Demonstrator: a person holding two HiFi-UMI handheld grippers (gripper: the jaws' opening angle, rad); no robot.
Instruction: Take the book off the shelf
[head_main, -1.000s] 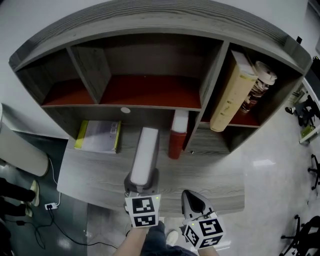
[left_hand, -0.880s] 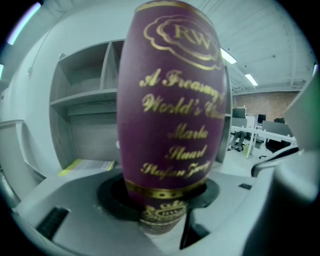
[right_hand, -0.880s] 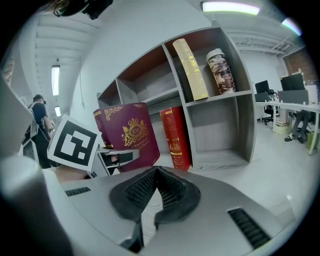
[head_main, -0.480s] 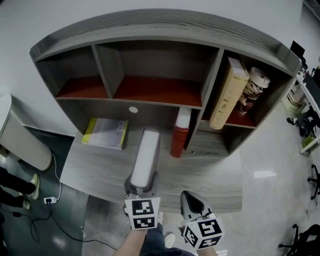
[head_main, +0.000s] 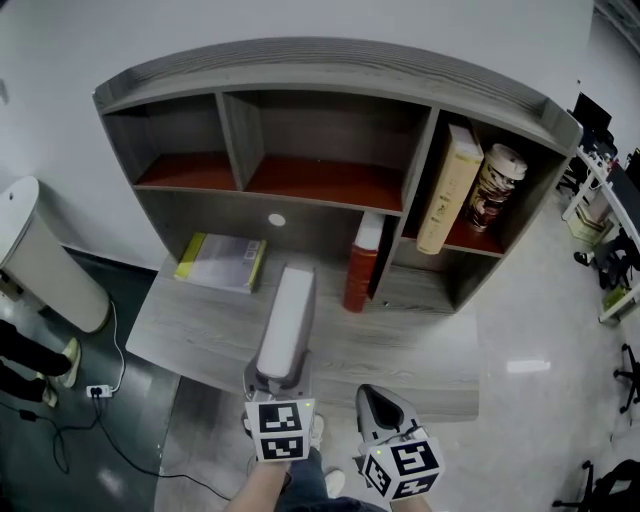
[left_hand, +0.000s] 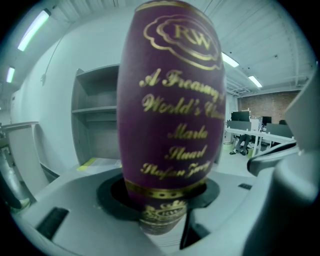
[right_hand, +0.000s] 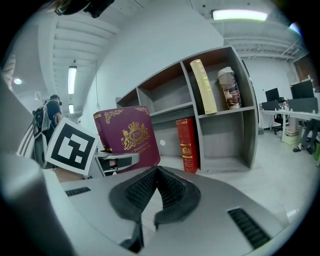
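My left gripper (head_main: 277, 375) is shut on a thick purple book (head_main: 286, 318), held over the desk's front part with its white page edge up. In the left gripper view the book's gold-lettered spine (left_hand: 170, 110) stands upright between the jaws and fills the middle. The right gripper view shows its crested cover (right_hand: 127, 137). My right gripper (head_main: 383, 412) hangs beside it at the desk's front edge, pads (right_hand: 172, 187) pressed together with nothing between them. The grey shelf unit (head_main: 330, 80) stands beyond. A red book (head_main: 362, 262) is upright in its lower part and a cream book (head_main: 447, 190) leans in the upper right compartment.
A patterned can (head_main: 492, 188) stands beside the cream book. A yellow-green booklet (head_main: 222, 262) lies on the desk (head_main: 190, 335) at the left. A white bin (head_main: 40, 260) and floor cables (head_main: 95, 390) are at the left, office chairs (head_main: 610, 260) at the right.
The view has pulled back and shifted, so the shelf looks smaller and farther away. The left gripper keeps its hold on the purple book. The right gripper stays shut.
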